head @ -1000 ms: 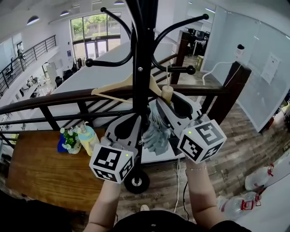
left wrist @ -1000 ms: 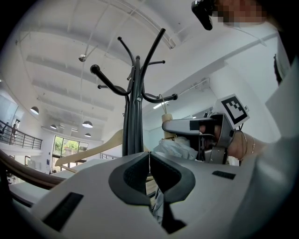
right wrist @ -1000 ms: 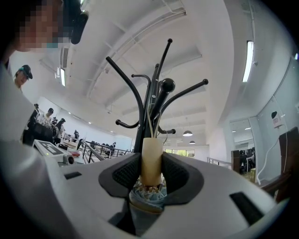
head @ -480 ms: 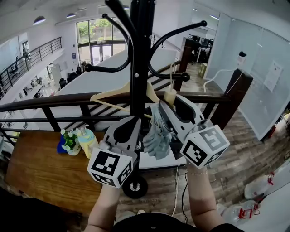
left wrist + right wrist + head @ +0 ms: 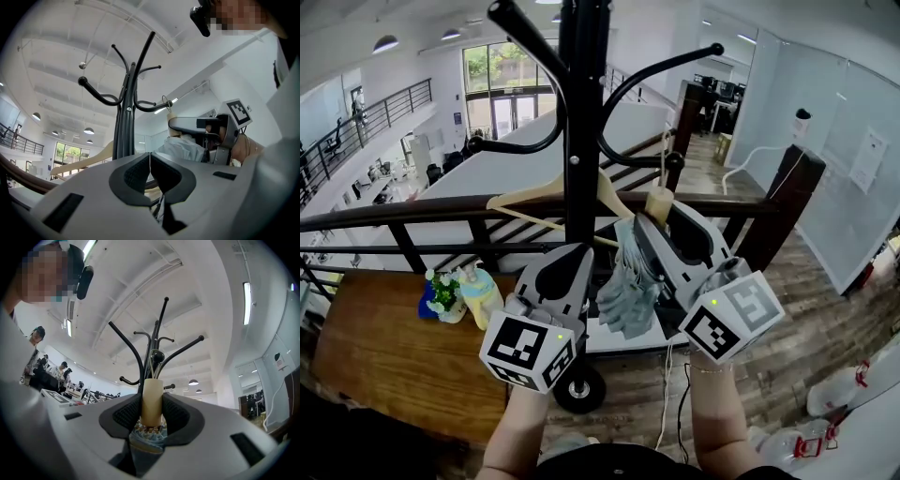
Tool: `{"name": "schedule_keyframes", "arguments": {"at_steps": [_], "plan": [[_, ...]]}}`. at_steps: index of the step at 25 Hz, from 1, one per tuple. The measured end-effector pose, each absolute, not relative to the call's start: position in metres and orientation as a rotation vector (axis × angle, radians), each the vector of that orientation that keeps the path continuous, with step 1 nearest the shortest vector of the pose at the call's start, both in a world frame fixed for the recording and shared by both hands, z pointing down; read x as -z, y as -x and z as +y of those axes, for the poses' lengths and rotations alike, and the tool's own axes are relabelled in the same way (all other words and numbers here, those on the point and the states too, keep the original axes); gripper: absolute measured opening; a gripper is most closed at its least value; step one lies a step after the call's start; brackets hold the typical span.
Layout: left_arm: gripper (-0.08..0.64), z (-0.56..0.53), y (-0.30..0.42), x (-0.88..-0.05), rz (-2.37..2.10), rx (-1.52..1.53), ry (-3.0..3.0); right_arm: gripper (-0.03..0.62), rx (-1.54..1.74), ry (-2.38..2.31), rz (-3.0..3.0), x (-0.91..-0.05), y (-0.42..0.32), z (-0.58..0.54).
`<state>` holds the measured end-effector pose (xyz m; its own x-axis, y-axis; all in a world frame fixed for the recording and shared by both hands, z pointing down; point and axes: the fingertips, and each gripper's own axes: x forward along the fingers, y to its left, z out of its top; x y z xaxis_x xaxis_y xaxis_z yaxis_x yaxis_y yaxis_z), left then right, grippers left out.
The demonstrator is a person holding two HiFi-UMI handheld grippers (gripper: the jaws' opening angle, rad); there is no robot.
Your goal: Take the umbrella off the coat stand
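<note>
Head view: black coat stand (image 5: pixel 581 141) upright in the middle, wooden hanger (image 5: pixel 534 197) hooked across its pole. Folded grey umbrella (image 5: pixel 628 291) hanging just right of the pole, cream handle (image 5: pixel 659 202) uppermost, thin cord running from it up toward a low hook. Right gripper (image 5: pixel 656 217) clamped on that handle from the right. Left gripper (image 5: pixel 575 255) just left of the pole, near the umbrella's folds, not seen touching them. Behind, a dark railing (image 5: pixel 412 206); lower left, a wooden table (image 5: pixel 384 366) bearing a small flower pot (image 5: pixel 442 289).

Left gripper view: jaws pressed together, nothing between them. Coat stand (image 5: pixel 124 126) rising beyond, umbrella (image 5: pixel 185 147) and right gripper (image 5: pixel 187 123) off to the right.

Right gripper view: both pads pinching the cream handle (image 5: pixel 152 401), upright between them. Patterned umbrella fabric (image 5: pixel 147 437) bunched right under the jaws. Cord leading up to a ball-tipped hook of the stand (image 5: pixel 152 343).
</note>
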<state>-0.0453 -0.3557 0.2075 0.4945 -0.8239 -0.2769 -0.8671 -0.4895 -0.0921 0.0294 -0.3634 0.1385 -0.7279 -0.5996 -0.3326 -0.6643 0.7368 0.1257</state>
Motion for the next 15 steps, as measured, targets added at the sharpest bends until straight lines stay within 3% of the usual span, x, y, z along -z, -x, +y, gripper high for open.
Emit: {"name": "schedule_keyframes", "arguments": {"at_steps": [15], "plan": [[0.015, -0.347, 0.043, -0.21, 1.409, -0.249, 2.567, 0.147, -0.353, 1.105, 2.629, -0.139, -0.047, -0.349]]}}
